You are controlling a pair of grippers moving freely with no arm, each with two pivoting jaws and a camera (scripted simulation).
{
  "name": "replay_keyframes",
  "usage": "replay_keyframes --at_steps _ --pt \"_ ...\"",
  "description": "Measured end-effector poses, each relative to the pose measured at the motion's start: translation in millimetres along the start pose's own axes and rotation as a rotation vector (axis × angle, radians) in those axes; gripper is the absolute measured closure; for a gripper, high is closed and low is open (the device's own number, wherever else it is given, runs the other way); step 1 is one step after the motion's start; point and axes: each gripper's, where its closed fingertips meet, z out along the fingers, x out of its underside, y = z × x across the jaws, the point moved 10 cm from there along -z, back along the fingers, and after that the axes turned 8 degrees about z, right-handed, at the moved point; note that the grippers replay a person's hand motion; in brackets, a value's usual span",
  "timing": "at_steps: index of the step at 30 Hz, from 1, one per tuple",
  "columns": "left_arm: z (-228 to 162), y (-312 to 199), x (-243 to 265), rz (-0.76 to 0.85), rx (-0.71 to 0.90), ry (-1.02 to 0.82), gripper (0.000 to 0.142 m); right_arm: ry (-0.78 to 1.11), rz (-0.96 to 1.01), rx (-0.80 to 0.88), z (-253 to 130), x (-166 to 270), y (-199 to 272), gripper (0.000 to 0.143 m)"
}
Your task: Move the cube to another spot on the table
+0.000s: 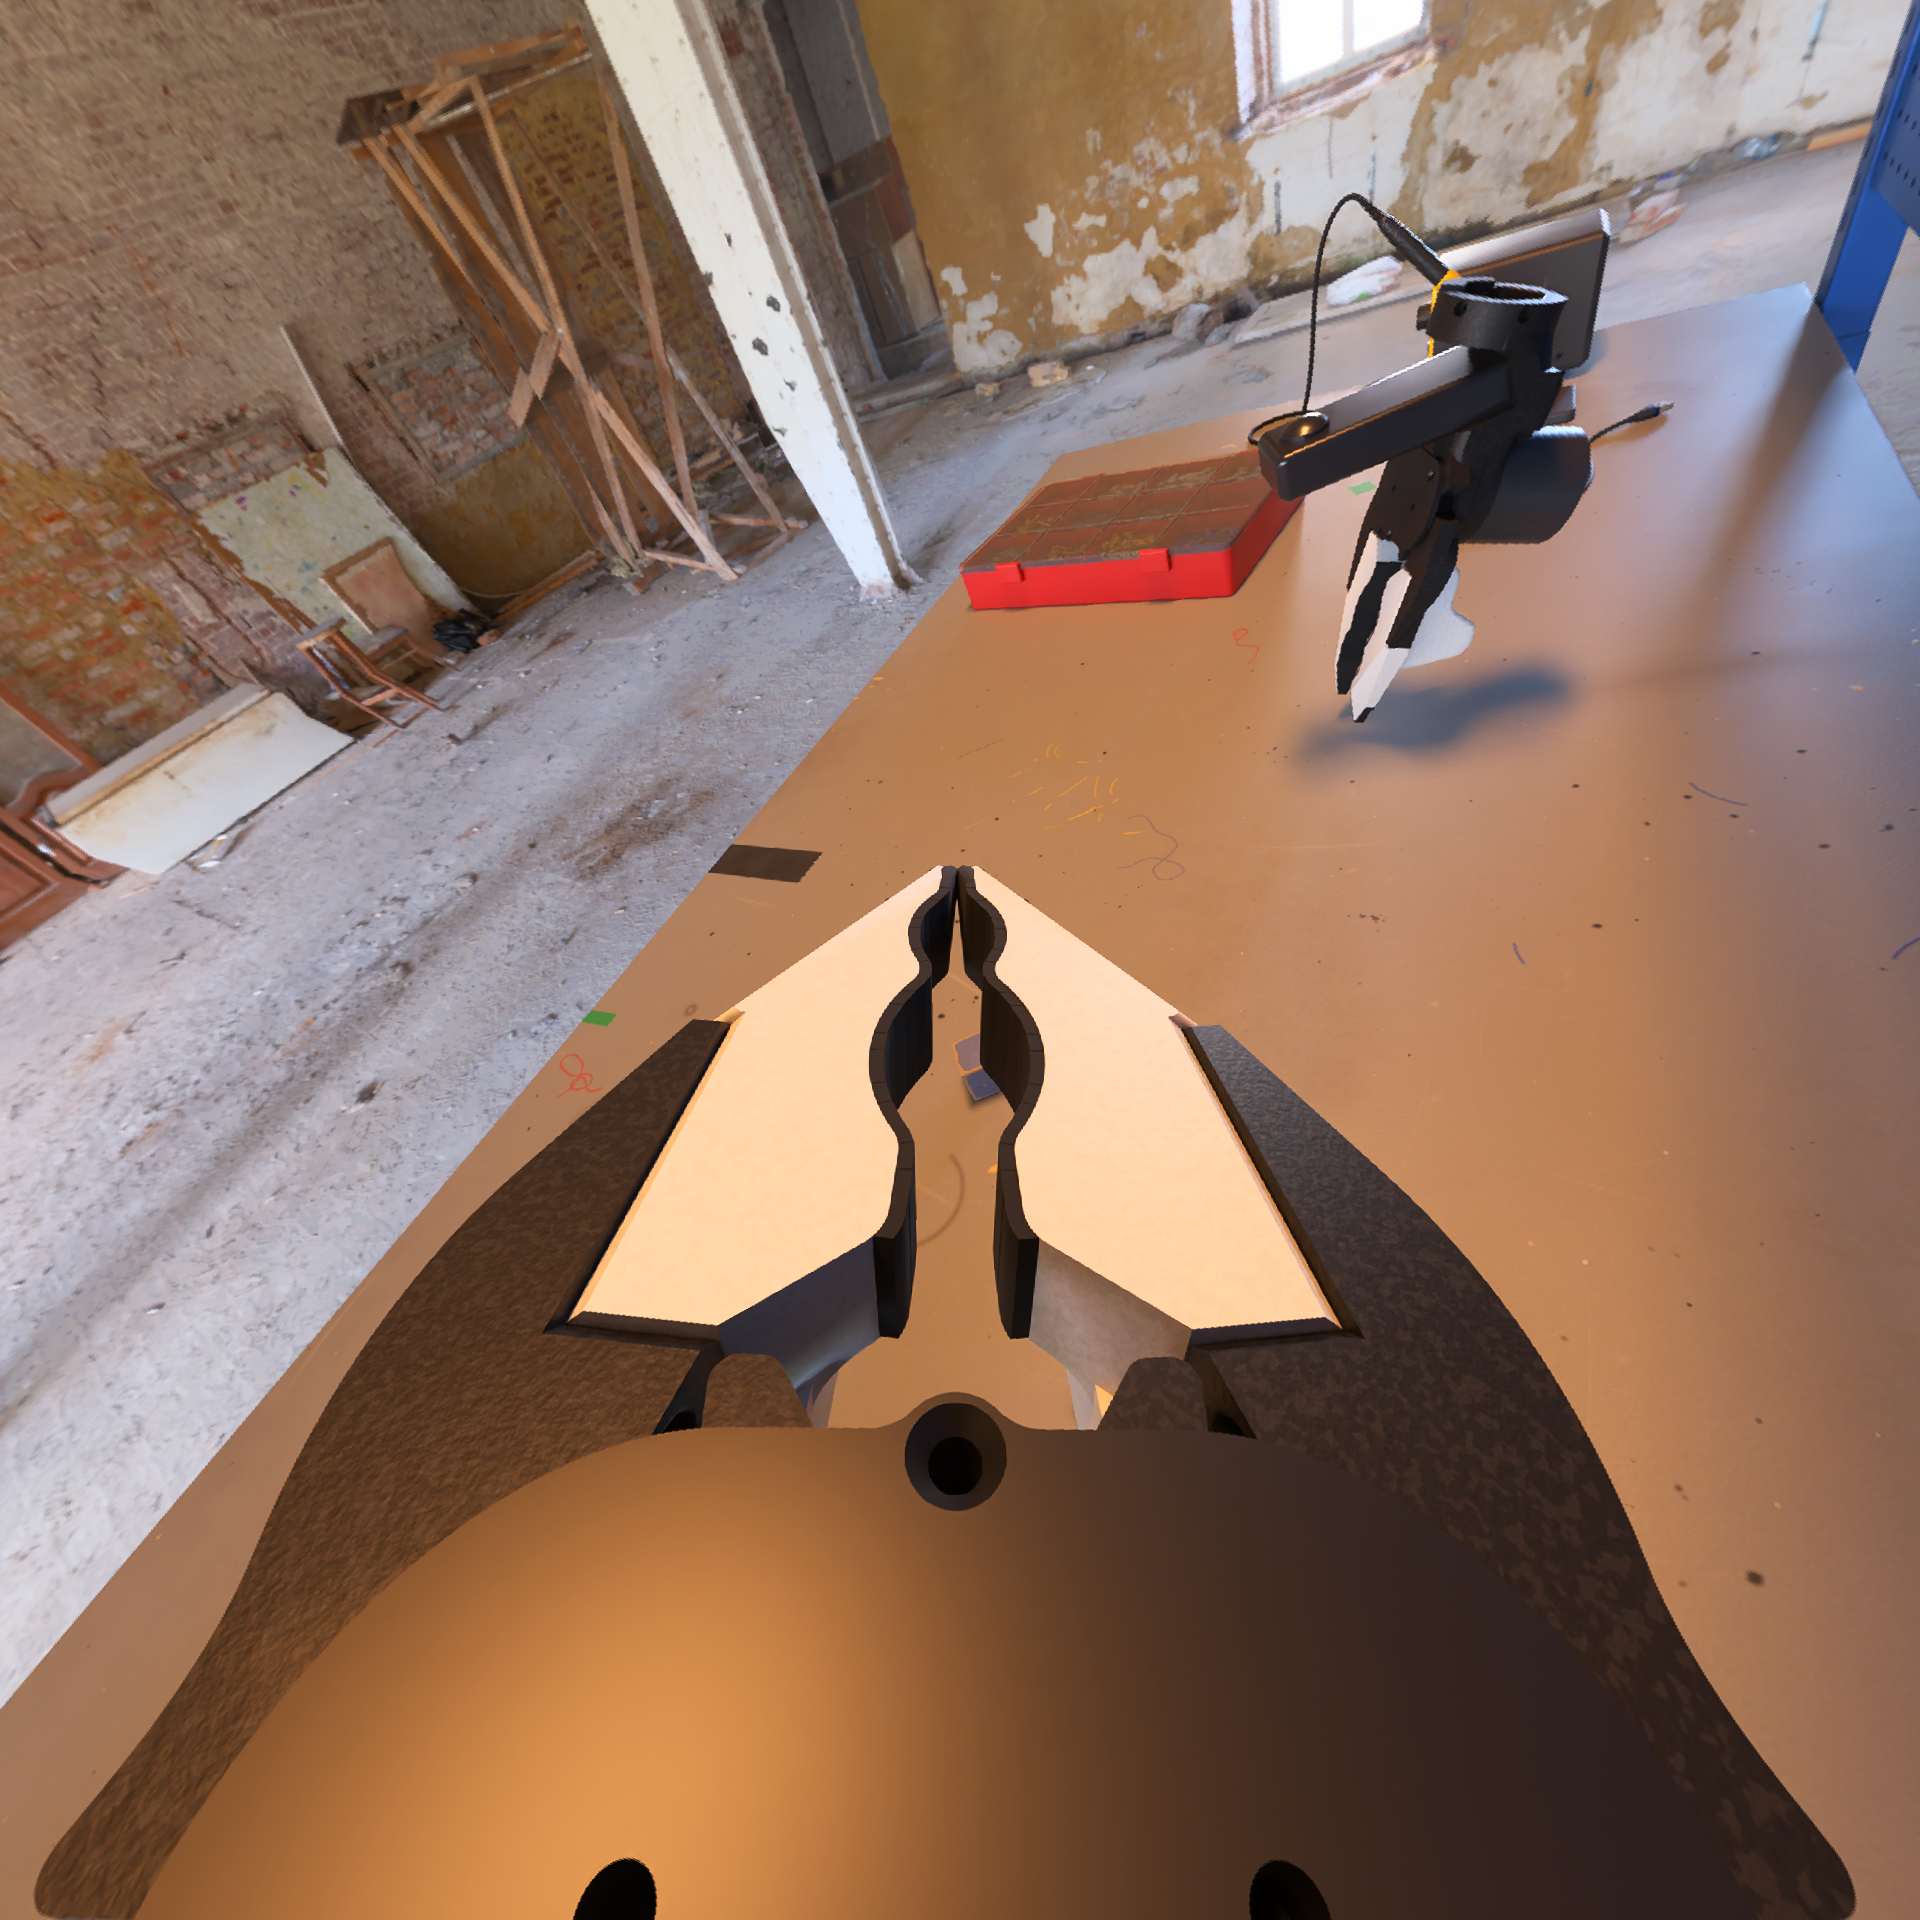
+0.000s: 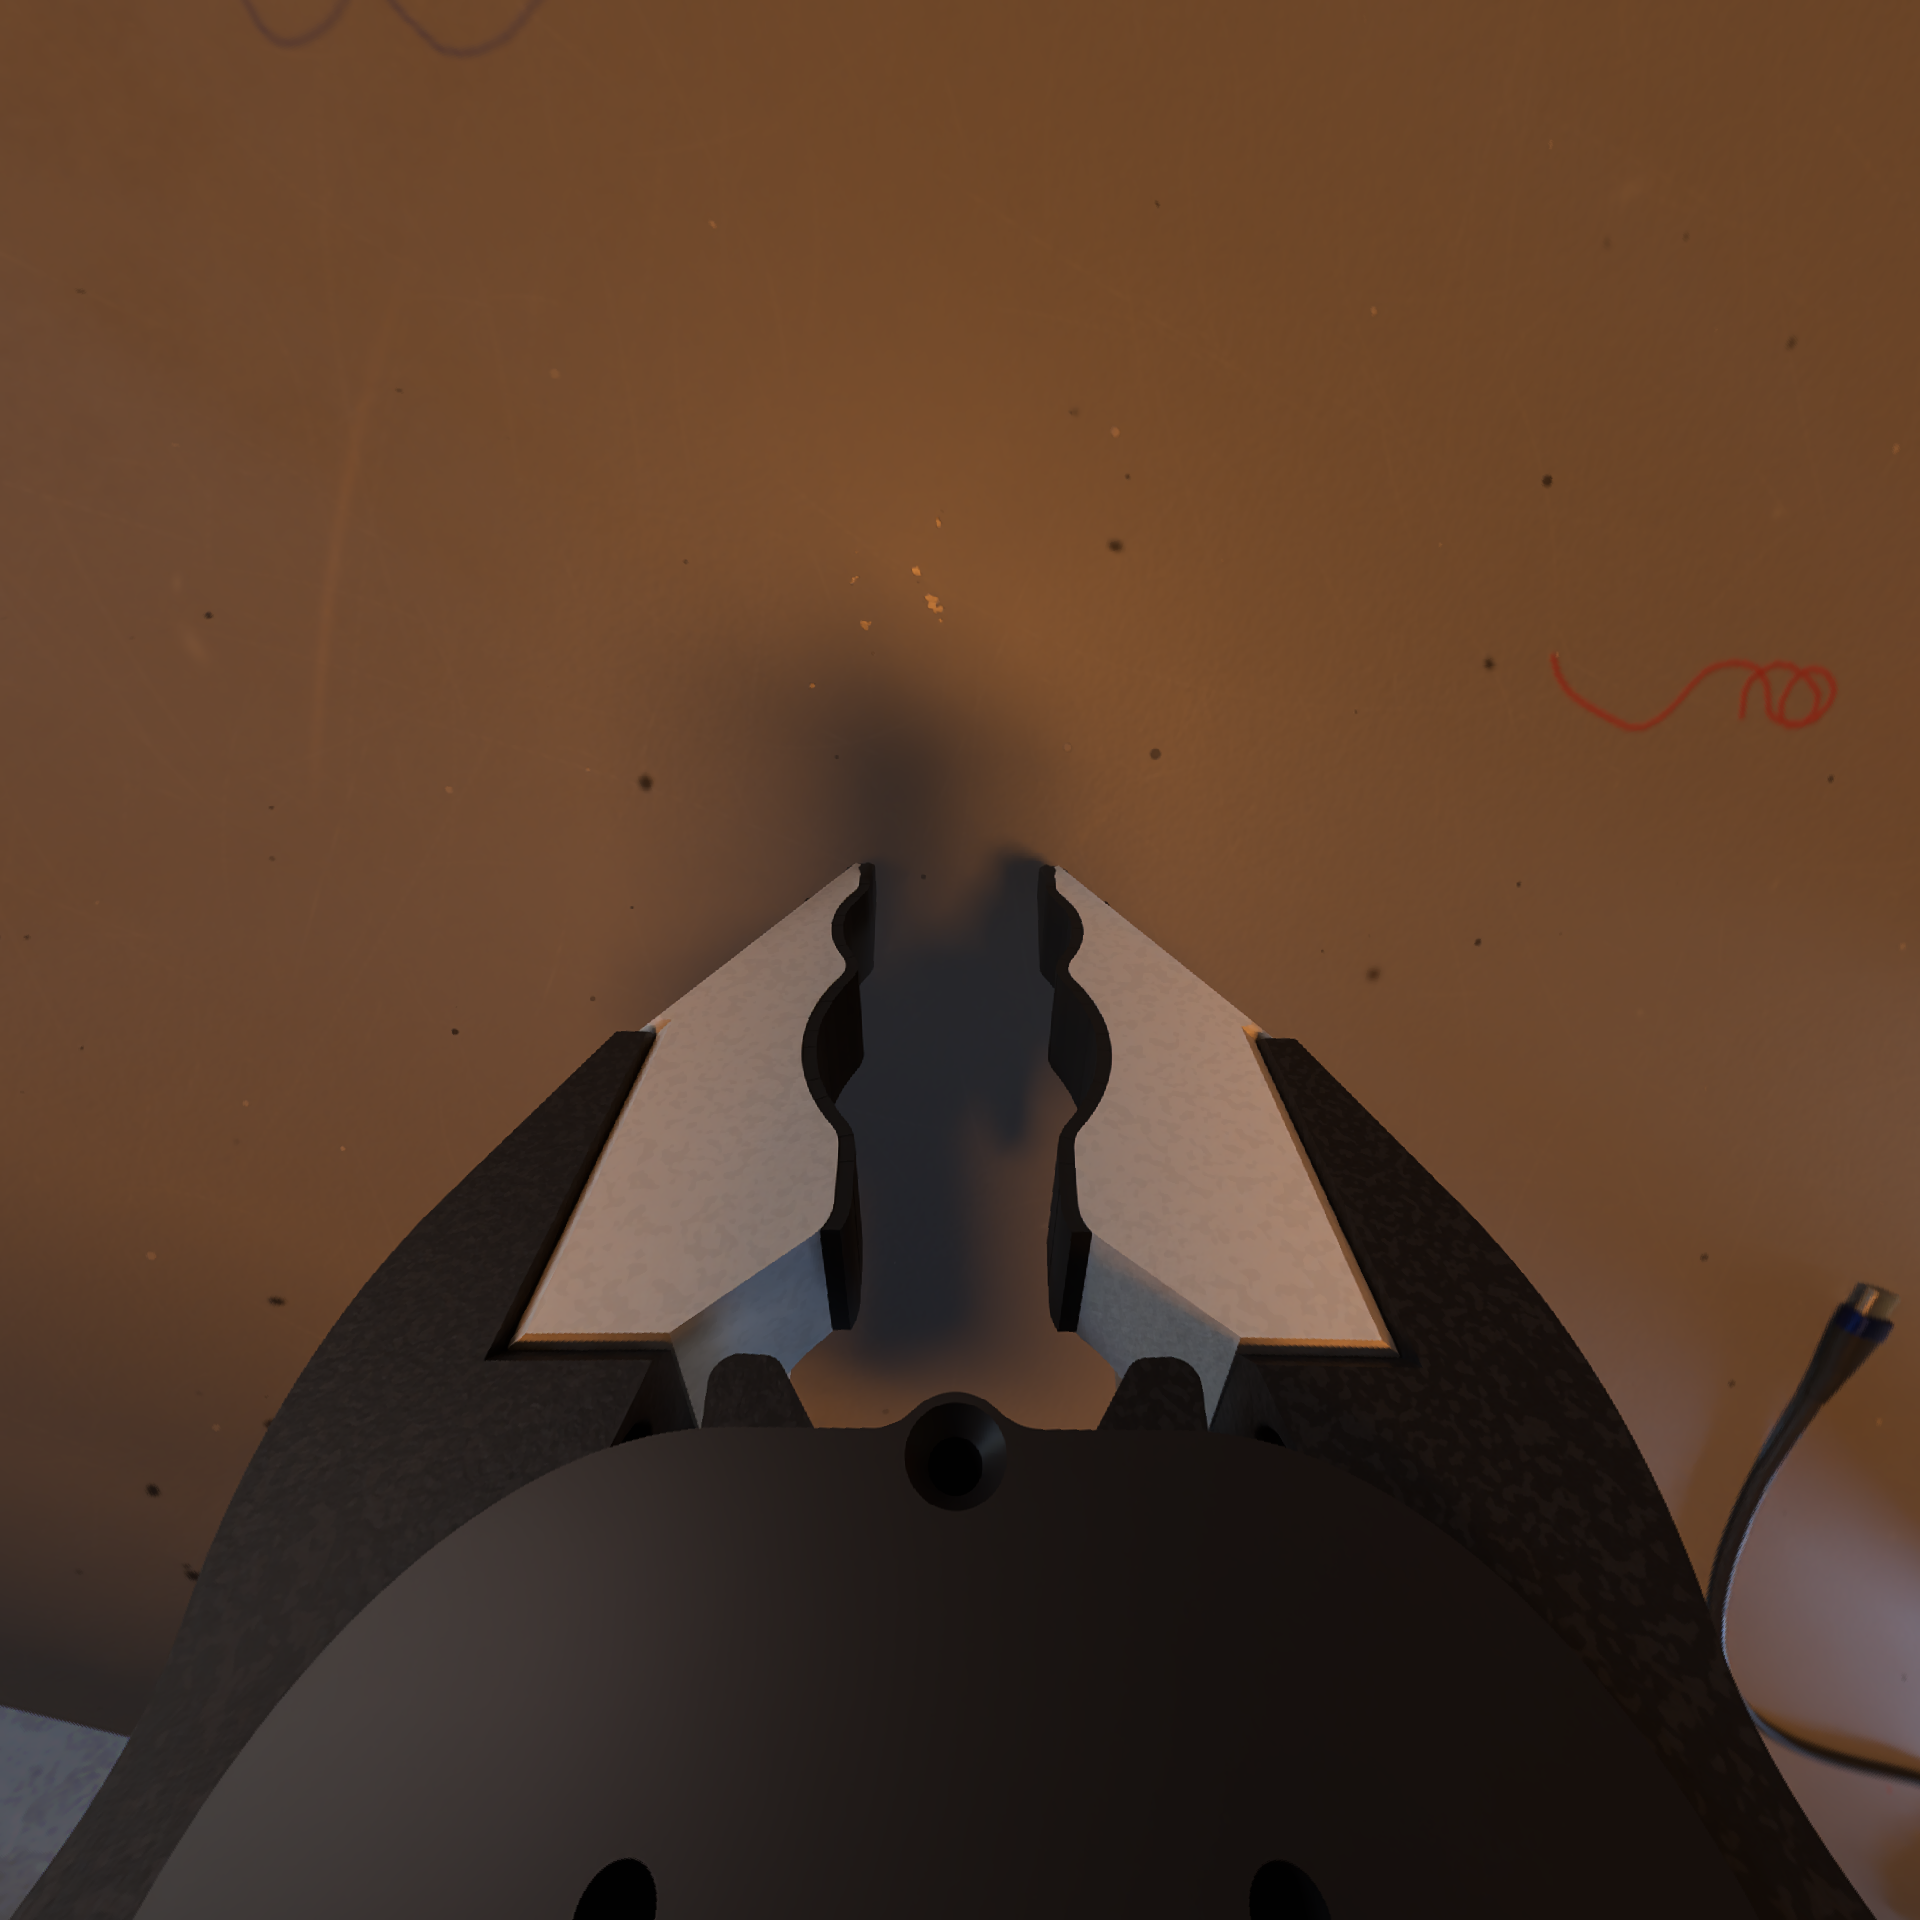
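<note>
My left gripper (image 1: 957, 875) is shut, its fingertips touching, low over the brown table (image 1: 1455, 1039). Through the gap between its fingers I see a small grey-blue cube-like piece (image 1: 977, 1070) that seems to lie on the table beneath; I cannot tell whether the fingers touch it. My right gripper (image 2: 956, 878) is open and empty, pointing down at bare table over its own shadow. It also shows in the left wrist view (image 1: 1361, 696), hovering at the far right. No cube shows in the right wrist view.
A red compartment case (image 1: 1132, 540) lies far ahead near the table's left edge. A dark flat device (image 1: 1538, 270) and a blue cabinet (image 1: 1870, 208) stand at the far end. A cable end (image 2: 1860, 1335) lies right of the right gripper. A black tape patch (image 1: 764, 862) marks the left edge.
</note>
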Motion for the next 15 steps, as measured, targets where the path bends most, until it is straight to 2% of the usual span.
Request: replay_keyframes --at_steps 6,9,12,15 --pt "1 0 0 0.000 0.007 0.003 0.142 0.049 0.095 0.006 5 1 -3 0.109" --pt "0 -1 -1 0.008 0.006 0.003 0.142 0.011 0.132 0.026 -21 -5 0 0.102" --pt "-3 0 -3 0.006 0.000 -0.011 0.142 -0.182 0.085 0.103 -78 -27 33 0.101" --pt "-6 1 -4 0.004 -0.007 -0.021 0.142 -0.514 -0.112 0.074 -116 -67 108 0.097"
